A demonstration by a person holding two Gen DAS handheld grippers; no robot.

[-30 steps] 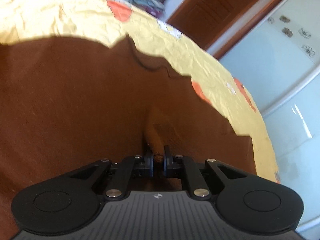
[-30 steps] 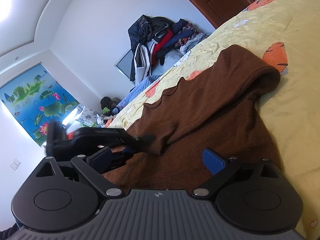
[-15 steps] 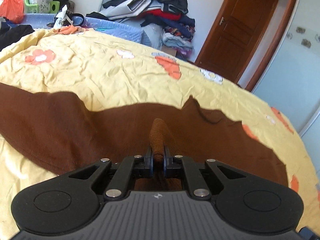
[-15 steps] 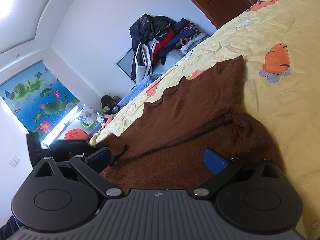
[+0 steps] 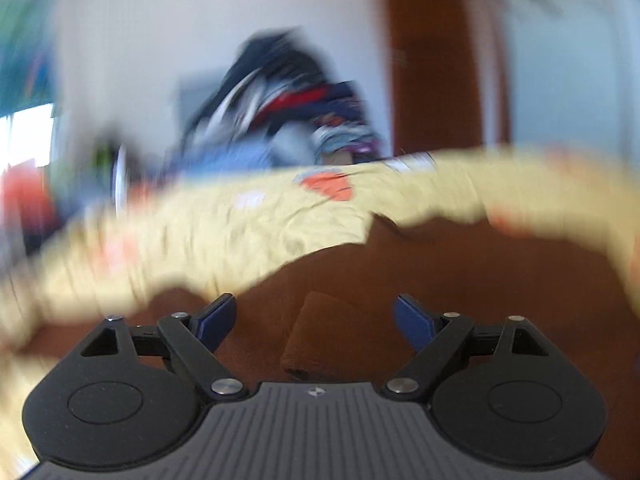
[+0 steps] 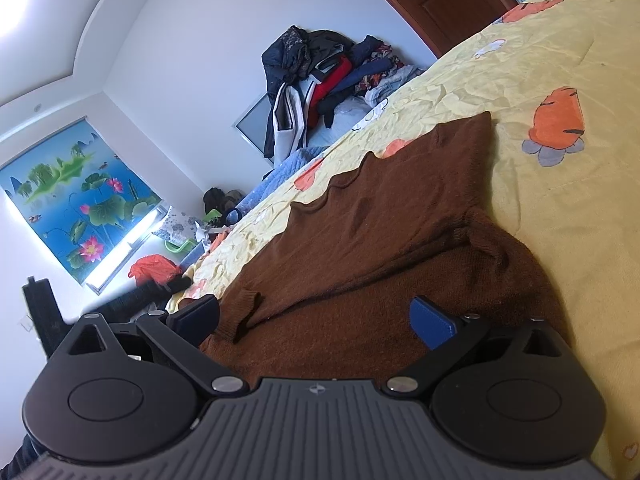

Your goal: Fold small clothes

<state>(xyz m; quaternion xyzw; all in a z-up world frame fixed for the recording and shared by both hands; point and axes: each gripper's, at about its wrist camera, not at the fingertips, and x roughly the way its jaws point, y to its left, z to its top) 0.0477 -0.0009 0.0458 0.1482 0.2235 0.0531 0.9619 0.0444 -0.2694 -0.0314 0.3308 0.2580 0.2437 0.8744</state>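
Both jaws stand wide apart, nothing held. My left hand-held gripper [image 5: 314, 316] hovers with the sleeve cuff [image 5: 320, 332] lying loose right between its fingers, blurry view. The brown sweater [image 6: 400, 216] lies flat on the bed [image 6: 560, 52], long axis running away from my right hand-held gripper [image 6: 316, 316]. Left is nearer that cuff, I'd say.

A plain brown sweater [image 6: 400, 216] lies on a yellow bedspread [image 6: 560, 60] with orange carrot prints.
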